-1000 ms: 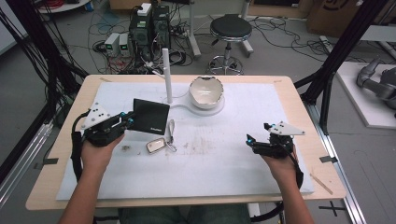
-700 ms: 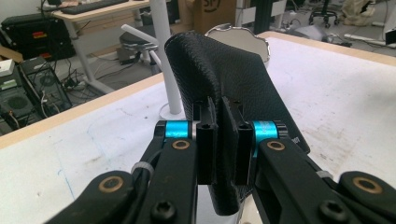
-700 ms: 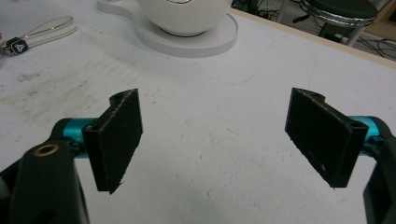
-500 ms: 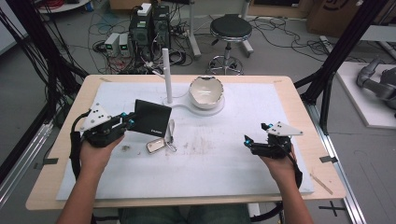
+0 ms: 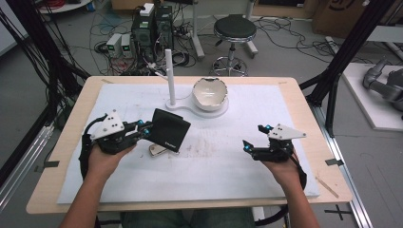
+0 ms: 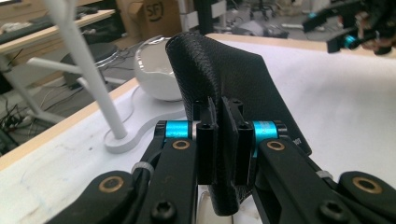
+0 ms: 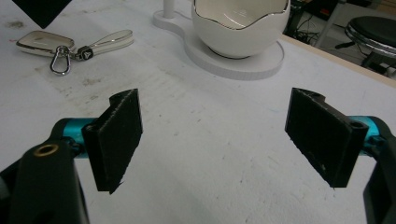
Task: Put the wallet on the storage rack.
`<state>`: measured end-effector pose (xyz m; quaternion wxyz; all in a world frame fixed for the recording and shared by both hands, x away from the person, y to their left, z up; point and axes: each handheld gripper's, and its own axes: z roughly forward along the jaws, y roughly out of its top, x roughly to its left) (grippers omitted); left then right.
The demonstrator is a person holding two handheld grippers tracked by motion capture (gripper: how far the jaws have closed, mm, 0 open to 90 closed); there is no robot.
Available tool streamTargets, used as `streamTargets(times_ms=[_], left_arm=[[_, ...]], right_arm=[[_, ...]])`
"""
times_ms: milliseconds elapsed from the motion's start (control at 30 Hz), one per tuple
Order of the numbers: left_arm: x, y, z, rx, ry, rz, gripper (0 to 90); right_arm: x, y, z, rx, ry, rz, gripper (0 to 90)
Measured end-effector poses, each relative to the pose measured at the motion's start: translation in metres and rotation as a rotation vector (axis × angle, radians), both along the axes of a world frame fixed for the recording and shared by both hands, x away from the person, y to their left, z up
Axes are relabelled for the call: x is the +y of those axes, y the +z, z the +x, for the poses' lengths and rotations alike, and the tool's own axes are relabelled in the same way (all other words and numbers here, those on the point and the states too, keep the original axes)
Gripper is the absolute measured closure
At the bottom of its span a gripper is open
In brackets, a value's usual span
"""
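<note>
My left claw (image 5: pixel 145 129) is clamped on the black leather wallet (image 5: pixel 170 129), held clear above the car key (image 5: pixel 158 149), so next my open right claw (image 5: pixel 254 138) should reach for that key.

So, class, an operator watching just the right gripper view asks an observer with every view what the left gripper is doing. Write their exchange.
Observer: The left gripper is shut on the edge of a black wallet.
Operator: Does the wallet lie flat?
Observer: No, it is held up at a tilt, and in the high view it covers part of the key fob.
Operator: What stands on the white base by the bowl?
Observer: A tall white post with a short side branch.
</note>
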<state>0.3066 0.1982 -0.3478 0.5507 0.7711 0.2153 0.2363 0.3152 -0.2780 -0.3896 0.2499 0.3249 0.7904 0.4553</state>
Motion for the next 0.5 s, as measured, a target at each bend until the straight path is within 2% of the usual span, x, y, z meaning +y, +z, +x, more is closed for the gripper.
streamTargets(times_ms=[33,67,133,167,200,233,267,300,333,367,400,433,467,500], left_arm=[[-0.002,0.000,0.000,-0.017,-0.025,0.022,84.3],[-0.005,-0.001,-0.002,-0.051,-0.050,0.045,84.3],[-0.010,-0.001,-0.003,-0.049,-0.089,0.063,84.3],[-0.012,-0.001,-0.003,-0.047,-0.100,0.068,84.3],[-0.015,-0.001,-0.003,-0.054,-0.118,0.075,84.3],[-0.018,-0.001,-0.004,-0.056,-0.135,0.072,84.3],[-0.021,-0.002,-0.005,-0.061,-0.154,0.080,84.3],[-0.024,-0.002,-0.005,-0.066,-0.174,0.087,84.3],[-0.029,-0.003,-0.007,-0.079,-0.212,0.101,84.3],[-0.032,-0.003,-0.008,-0.082,-0.233,0.103,84.3],[-0.032,-0.003,-0.008,-0.082,-0.233,0.103,84.3],[-0.035,-0.003,-0.009,-0.093,-0.258,0.113,84.3],[-0.039,-0.003,-0.011,-0.100,-0.283,0.112,84.3],[-0.039,-0.003,-0.011,-0.100,-0.283,0.112,84.3]], right_arm=[[0.000,0.000,0.000,0.000,0.000,0.000,19.4],[0.001,0.000,0.000,-0.001,0.005,0.002,19.4],[0.003,0.001,0.000,0.003,0.023,0.007,19.3],[0.006,0.004,-0.001,0.000,0.063,0.016,19.3],[0.006,0.004,-0.001,0.000,0.063,0.016,19.3],[0.012,0.010,-0.003,-0.005,0.117,0.032,19.3],[0.012,0.010,-0.003,-0.005,0.117,0.032,19.3],[0.017,0.014,-0.005,-0.005,0.156,0.044,19.3],[0.027,0.021,-0.007,-0.014,0.225,0.050,19.3],[0.031,0.023,-0.008,-0.015,0.256,0.056,19.3],[0.031,0.023,-0.008,-0.015,0.256,0.056,19.3],[0.045,0.028,-0.010,-0.005,0.337,0.078,19.3],[0.049,0.029,-0.010,0.000,0.360,0.078,19.3],[0.055,0.031,-0.011,0.007,0.390,0.076,19.3]])
